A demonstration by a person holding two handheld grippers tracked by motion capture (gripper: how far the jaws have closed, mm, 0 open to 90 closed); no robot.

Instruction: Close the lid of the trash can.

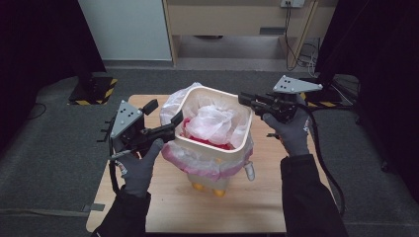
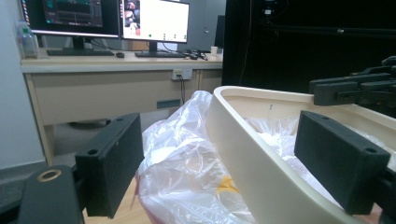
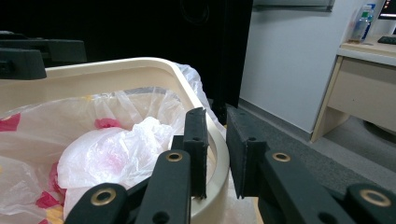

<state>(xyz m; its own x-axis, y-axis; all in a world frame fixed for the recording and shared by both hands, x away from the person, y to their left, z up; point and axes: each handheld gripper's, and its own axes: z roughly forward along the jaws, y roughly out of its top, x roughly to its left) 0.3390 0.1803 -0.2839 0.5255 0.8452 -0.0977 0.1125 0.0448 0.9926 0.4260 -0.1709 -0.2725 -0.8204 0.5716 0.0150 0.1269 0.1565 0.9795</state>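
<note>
A cream plastic bin [image 1: 212,91] stands mid-table, lined with a clear bag printed pink and red [image 1: 197,160] that folds over its rim. A crumpled white bag [image 1: 212,121] lies inside. My left gripper [image 1: 164,114] is open at the bin's left side. In the left gripper view its jaws straddle the rim [image 2: 243,140], one outside over the liner [image 2: 177,154], one inside. My right gripper [image 1: 243,98] is at the far right rim. In the right gripper view it [image 3: 217,116] is shut on the rim [image 3: 219,154], above the crumpled bag [image 3: 116,149].
The bin rests on a small wooden table [image 1: 173,202] with grey carpet around it. A stand base with yellow-black tape [image 1: 94,91] sits at the back left. A desk with monitors [image 2: 107,18] is behind, and cables hang at the back right [image 1: 296,44].
</note>
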